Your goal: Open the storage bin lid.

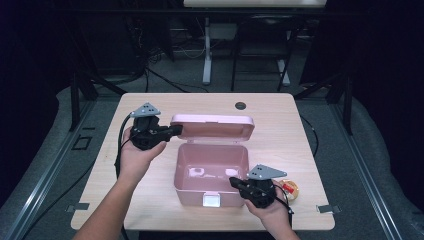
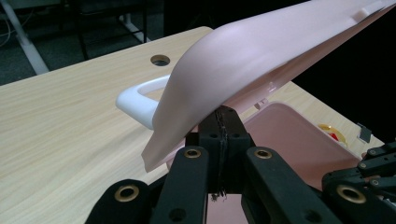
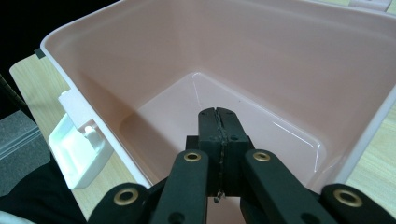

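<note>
Overhead, a pale wooden table [image 1: 150, 200] with a round cable hole [image 1: 240, 105] near its far edge stands on a grey floor in a dark room; table legs and cables show beyond it at 12 o'clock.

At the table's middle sits a pink box [image 1: 211, 172], its long axis running from 9 to 3 o'clock, its mouth facing up and its white latch [image 1: 211, 201] facing 6 o'clock. The pink lid [image 1: 212, 128] is raised on the far side, tilting back toward 12 o'clock; in the left gripper view a white handle [image 2: 140, 99] shows on its top side.

The left gripper [image 1: 172, 132], at 10 o'clock from the box, points toward 3 o'clock, jaws pressed together under the lid's left edge and touching it. The right gripper [image 1: 234, 181], at 4 o'clock, points toward 9 o'clock over the box's near right corner, jaws closed on nothing, aimed down into the bare interior. A small round yellow-and-red thing [image 1: 290, 189] lies just beside the right hand [image 1: 270, 207].
</note>
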{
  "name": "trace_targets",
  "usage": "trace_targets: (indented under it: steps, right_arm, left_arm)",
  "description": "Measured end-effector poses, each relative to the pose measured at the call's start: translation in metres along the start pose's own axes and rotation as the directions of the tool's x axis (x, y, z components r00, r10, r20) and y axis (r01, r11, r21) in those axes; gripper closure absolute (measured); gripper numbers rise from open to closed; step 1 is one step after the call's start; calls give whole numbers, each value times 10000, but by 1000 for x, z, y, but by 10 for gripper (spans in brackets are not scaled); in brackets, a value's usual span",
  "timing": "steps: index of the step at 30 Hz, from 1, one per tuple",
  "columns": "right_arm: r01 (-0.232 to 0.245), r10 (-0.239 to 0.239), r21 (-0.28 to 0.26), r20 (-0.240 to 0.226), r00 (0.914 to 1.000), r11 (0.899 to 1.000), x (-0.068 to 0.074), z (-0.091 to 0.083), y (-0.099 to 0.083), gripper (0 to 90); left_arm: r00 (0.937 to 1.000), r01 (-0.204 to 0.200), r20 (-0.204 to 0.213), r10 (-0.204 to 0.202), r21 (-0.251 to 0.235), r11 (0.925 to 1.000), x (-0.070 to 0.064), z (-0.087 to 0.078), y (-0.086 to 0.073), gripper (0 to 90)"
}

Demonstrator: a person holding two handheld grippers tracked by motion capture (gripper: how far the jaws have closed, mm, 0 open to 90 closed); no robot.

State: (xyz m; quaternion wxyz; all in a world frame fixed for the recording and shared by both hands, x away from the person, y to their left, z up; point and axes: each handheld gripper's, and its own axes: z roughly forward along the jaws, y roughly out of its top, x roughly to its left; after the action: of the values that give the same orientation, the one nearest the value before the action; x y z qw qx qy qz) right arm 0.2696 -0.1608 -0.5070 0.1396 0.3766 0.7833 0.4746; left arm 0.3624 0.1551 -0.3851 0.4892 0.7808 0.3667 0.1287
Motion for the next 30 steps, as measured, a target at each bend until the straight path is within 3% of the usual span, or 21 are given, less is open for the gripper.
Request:
trace_targets:
  steps: [30]
  right_arm:
    - [3, -3, -50, -16, 10000, 10000, 0, 0, 0, 900]
  left_arm:
    - [9977, 510, -462, -499, 222, 9985, 19, 13, -2, 894]
